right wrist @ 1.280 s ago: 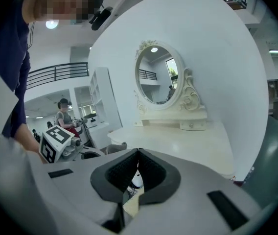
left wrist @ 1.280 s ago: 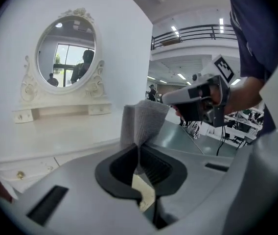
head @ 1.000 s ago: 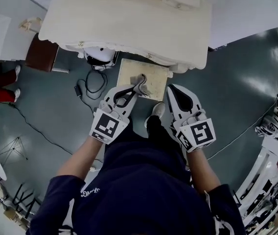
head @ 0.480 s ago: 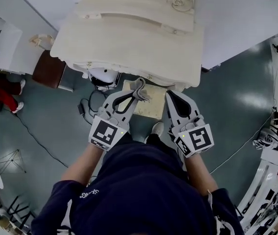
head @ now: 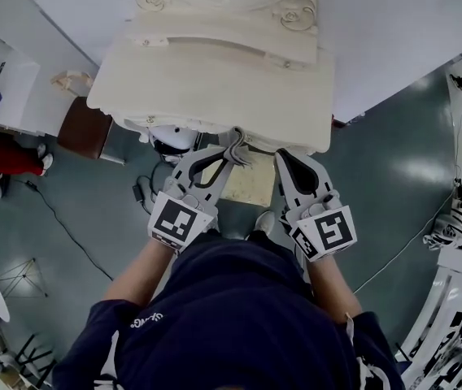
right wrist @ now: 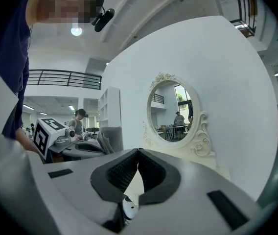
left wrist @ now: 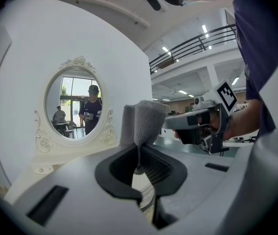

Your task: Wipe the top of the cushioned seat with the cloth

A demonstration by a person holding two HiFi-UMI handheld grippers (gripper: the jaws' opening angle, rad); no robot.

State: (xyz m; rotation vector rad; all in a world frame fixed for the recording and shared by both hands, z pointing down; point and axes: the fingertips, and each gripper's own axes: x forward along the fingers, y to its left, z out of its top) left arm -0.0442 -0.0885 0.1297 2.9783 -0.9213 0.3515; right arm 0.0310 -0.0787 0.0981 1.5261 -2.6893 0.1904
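Two handheld grippers hover side by side at the front edge of a cream dressing table (head: 215, 80). The left gripper (head: 229, 152) is clenched on a grey cloth (head: 239, 148). Seen along that gripper's own jaws, a fold of the cloth is pinched between the ribbed pads (left wrist: 152, 165), and the rest stands up in a loose bunch just beyond the fingertips. The right gripper (head: 283, 155) is just beside it, its jaws pressed together at the tips with nothing between them. The cloth sits off the outer side of its left finger, apart from it. The cushioned seat (head: 251, 184), a pale square, lies below both sets of fingertips, between the two grippers, with its far edge tucked under the table's front. The cloth hangs above the seat's near-left part; whether it touches the seat cannot be told. An oval mirror (left wrist: 78, 102) in a carved frame faces both grippers from beyond the fingertips.
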